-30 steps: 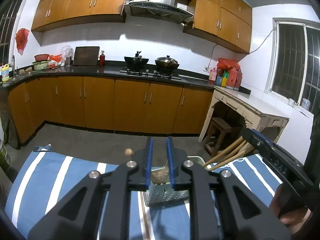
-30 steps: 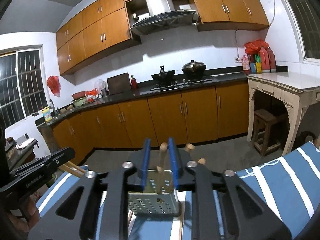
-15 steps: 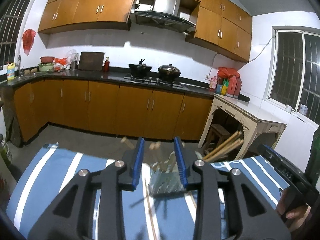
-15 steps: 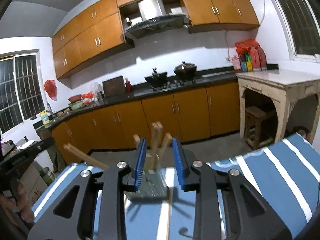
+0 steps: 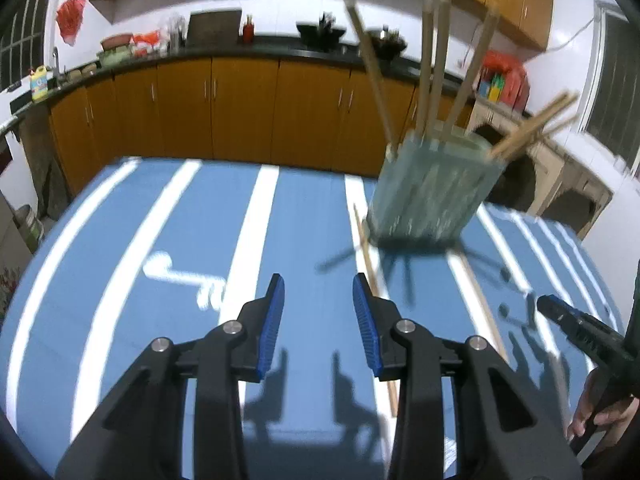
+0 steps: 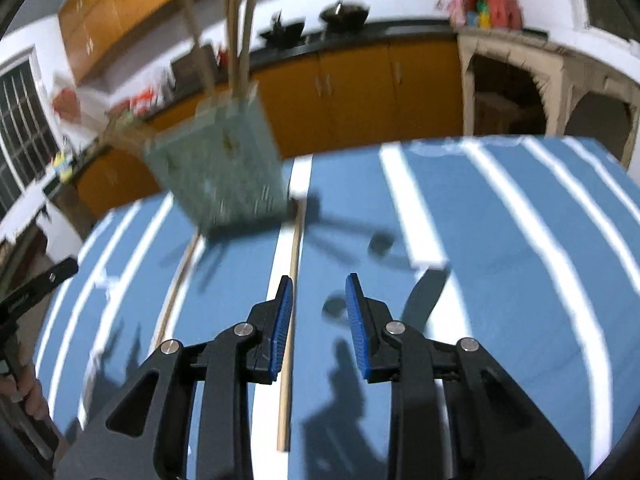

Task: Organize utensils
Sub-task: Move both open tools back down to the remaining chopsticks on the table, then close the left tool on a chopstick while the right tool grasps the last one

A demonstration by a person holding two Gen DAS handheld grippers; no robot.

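A perforated metal utensil holder [image 5: 430,190] stands on the blue striped cloth [image 5: 160,240], with several wooden chopsticks [image 5: 436,60] sticking out of it. It also shows, blurred, in the right wrist view [image 6: 218,172]. Two loose chopsticks lie on the cloth: one [image 6: 291,312] just left of my right gripper, one [image 6: 176,284] further left. My left gripper [image 5: 319,292] is open and empty, above the cloth and short of the holder. My right gripper [image 6: 319,292] is open and empty too, and shows at the right of the left wrist view [image 5: 576,324].
Orange kitchen cabinets [image 5: 240,108] under a dark countertop run behind the table. A pale side table [image 6: 540,76] stands at the right. The cloth's far edge lies just behind the holder. The other hand-held gripper shows at the left edge of the right wrist view [image 6: 36,288].
Both grippers have pulled back from the holder and tilted down towards the cloth, and their jaws have opened wider. The holder now stands free ahead.
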